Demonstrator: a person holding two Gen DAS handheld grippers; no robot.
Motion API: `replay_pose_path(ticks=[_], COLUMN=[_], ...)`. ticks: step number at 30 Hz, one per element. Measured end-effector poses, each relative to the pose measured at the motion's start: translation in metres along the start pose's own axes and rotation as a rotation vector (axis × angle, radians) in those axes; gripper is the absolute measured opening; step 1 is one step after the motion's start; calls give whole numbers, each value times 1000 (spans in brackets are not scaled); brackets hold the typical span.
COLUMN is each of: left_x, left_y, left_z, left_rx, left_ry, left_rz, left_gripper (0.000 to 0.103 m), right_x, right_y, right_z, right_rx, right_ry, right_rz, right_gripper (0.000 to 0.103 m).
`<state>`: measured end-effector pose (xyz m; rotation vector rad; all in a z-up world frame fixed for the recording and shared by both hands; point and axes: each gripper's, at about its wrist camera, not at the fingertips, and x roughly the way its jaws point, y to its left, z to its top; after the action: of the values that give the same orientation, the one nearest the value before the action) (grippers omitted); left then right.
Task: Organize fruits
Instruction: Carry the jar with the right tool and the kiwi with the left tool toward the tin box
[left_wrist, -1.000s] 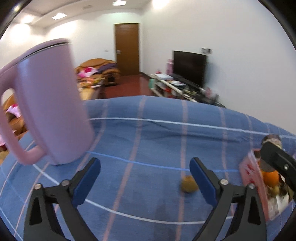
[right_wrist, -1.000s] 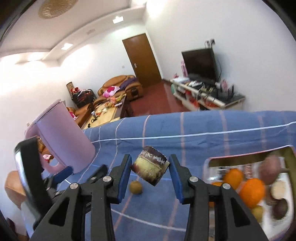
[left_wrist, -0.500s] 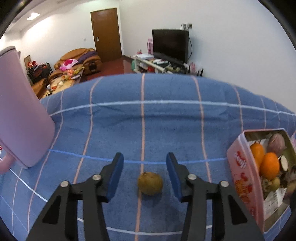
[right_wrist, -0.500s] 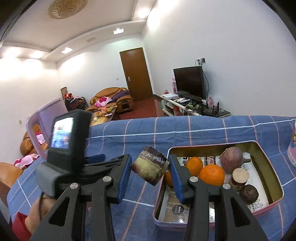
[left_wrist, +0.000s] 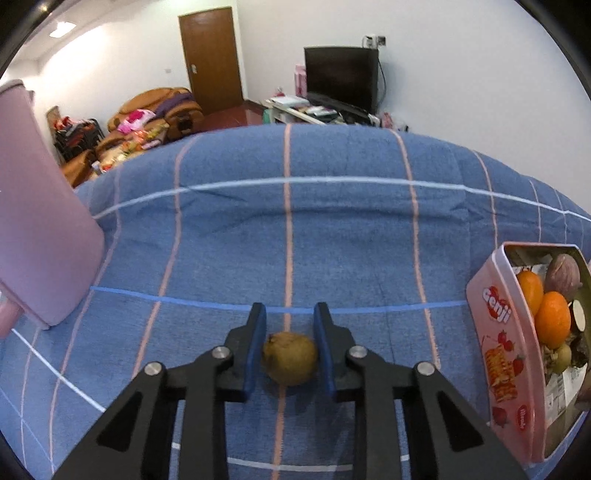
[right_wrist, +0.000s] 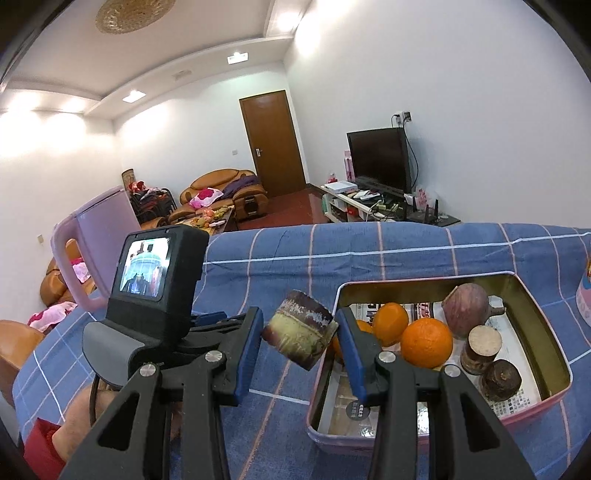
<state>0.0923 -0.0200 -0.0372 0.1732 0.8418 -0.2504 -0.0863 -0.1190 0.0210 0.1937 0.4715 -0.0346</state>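
Observation:
My left gripper (left_wrist: 289, 334) is shut on a small brown-green round fruit (left_wrist: 290, 357) that rests on the blue checked cloth (left_wrist: 332, 236). My right gripper (right_wrist: 300, 334) is shut on a short brown sugarcane piece (right_wrist: 300, 339), held in the air just left of the pink tin (right_wrist: 532, 406). The tin holds oranges (right_wrist: 426, 342), a purple fruit (right_wrist: 466, 308) and more cane pieces (right_wrist: 482, 343). The tin also shows at the right edge of the left wrist view (left_wrist: 498, 339).
A tall pink jug (left_wrist: 40, 221) stands on the cloth at the left; it also shows in the right wrist view (right_wrist: 99, 240). The left gripper's camera body (right_wrist: 155, 280) sits close to the left of my right gripper. A pink container (right_wrist: 585, 291) is at the far right.
My left gripper swung right from the jug, moved down over the small fruit and closed on it. My right gripper moved right toward the tin with the cane piece.

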Motion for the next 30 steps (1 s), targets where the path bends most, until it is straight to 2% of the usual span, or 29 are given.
replay_pose_path(ticks=[7,9,20,30], left_x=[-50,-58,-79,-94], left_y=[-6,-5,-12,-24], left_z=[-12,-15,-28,-46], left_rx=[2,-2,11,-10], left_ry=[-252,-286,-337,-322], left_rz=[99,119,153,114], left_gripper=[28,28,29,29], right_x=[-5,-7,-16,-32], right_y=[5,7,-6,-16], right_z=[-4,-6,-14,-21], right_rx=[-28,-39,-16,-28], right_ry=[-33,-44,-15,-17], right_rz=[-14,-22,-26,-36], right_gripper=[43,43,44,44])
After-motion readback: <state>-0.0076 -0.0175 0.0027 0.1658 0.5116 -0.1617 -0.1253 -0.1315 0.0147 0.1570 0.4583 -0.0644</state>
